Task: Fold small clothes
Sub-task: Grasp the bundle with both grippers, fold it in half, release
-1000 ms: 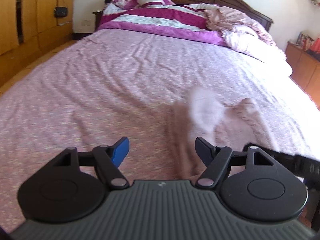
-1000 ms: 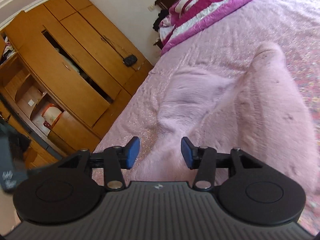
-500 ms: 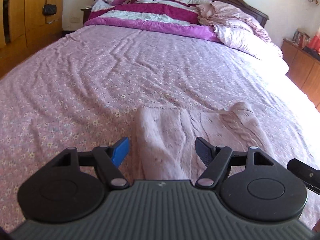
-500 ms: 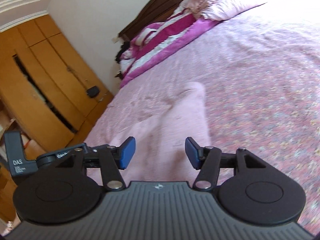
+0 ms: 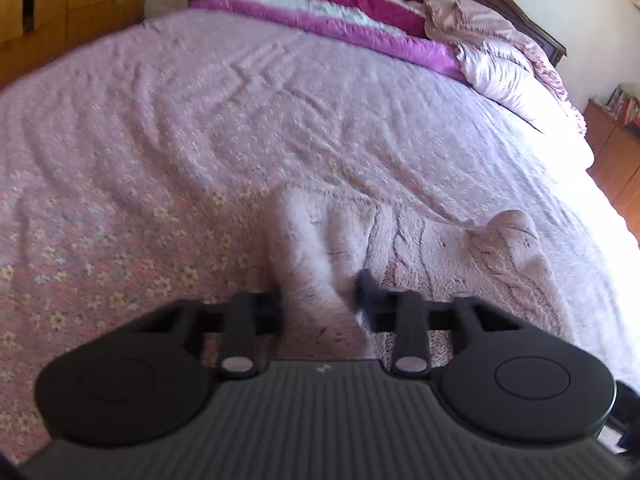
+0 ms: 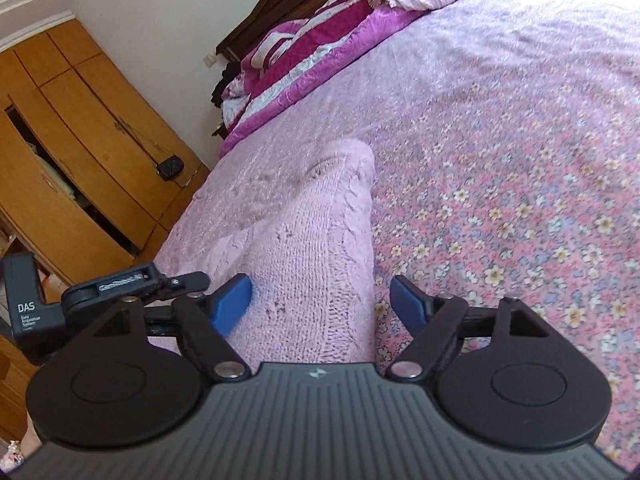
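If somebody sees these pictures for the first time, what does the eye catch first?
First, the pale pink knitted garment spread on the flowered bedsheet, running between the open fingers of the right gripper. Next, the magenta-and-white striped quilt heaped at the headboard end.

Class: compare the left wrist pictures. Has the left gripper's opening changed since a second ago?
Yes. The left gripper has narrowed: its fingertips now sit close beside the pink knit garment's near ridge, on the floral bedsheet.

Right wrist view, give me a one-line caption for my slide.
Open right gripper straddles a pink knitted garment lying on the floral bedsheet, wooden wardrobe behind.
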The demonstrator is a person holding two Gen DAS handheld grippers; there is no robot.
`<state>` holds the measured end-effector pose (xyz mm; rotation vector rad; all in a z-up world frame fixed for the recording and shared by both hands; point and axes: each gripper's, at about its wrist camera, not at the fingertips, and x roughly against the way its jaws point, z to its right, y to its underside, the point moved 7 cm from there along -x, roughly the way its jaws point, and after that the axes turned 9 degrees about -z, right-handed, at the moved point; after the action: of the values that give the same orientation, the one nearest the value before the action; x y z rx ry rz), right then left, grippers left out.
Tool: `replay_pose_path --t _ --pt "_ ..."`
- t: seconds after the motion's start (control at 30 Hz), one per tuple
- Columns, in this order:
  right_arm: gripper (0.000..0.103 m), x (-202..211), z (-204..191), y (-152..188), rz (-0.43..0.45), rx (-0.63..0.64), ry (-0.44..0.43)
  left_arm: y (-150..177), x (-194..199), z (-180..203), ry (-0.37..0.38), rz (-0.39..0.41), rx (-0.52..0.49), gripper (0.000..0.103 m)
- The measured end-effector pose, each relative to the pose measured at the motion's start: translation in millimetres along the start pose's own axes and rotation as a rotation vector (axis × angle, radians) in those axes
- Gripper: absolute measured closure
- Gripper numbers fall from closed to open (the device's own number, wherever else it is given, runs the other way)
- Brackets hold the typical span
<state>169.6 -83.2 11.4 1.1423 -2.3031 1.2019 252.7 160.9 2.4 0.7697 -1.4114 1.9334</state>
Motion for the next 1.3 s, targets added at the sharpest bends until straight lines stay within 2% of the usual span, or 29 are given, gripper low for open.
replay_pose_path --t 0.17,0.23,0.37,0.43,0.5,0.53,0.63,0.77,0.87,0.93,1.0,1.1,1.23,1.3 --pt "0.018 -9 -9 -1 -0.027 0.04 -0.024 10 22 -13 -0.048 0.068 0.029 0.084" --pt "0.018 -11 -14 1 -0.035 0.078 -0.029 15 20 -15 -0.074 0.06 -0.001 0.084" --pt "0.018 -17 -14 3 -0.05 0.079 -0.036 14 24 -17 -0.059 0.048 0.001 0.079" --pt "0.018 -16 -10 1 -0.053 0.057 -0.058 13 30 -18 -0.032 0.035 0.023 0.068" --pt "0.017 -13 -7 1 -0.06 0.036 -0.082 15 35 -23 -0.02 0.014 0.057 0.036" --pt "0.017 -12 -5 0 -0.066 0.027 -0.095 18 39 -27 -0.014 0.005 0.082 0.031" --pt "0.015 -14 -2 1 -0.087 0.013 -0.115 30 40 -33 0.045 -0.049 0.156 0.029" --pt "0.009 -22 -7 2 -0.105 0.036 -0.136 48 36 -35 0.207 -0.11 0.265 0.026" --pt "0.007 -28 -9 2 -0.118 0.04 -0.157 54 32 -30 0.305 -0.128 0.314 0.025" --pt "0.011 -31 -8 -1 -0.122 0.008 -0.169 54 28 -27 0.339 -0.125 0.328 0.029" --pt "0.035 -35 -5 -8 -0.148 -0.049 -0.159 53 26 -24 0.336 -0.137 0.301 0.053" --pt "0.047 -30 -8 -21 -0.162 -0.088 -0.179 48 34 -21 0.368 -0.146 0.314 0.066" --pt "0.05 -1 -29 -31 -0.125 -0.051 -0.22 45 60 -7 0.42 -0.125 0.285 0.069" --pt "0.05 18 -36 -35 -0.102 -0.04 -0.214 46 73 4 0.422 -0.115 0.252 0.069"
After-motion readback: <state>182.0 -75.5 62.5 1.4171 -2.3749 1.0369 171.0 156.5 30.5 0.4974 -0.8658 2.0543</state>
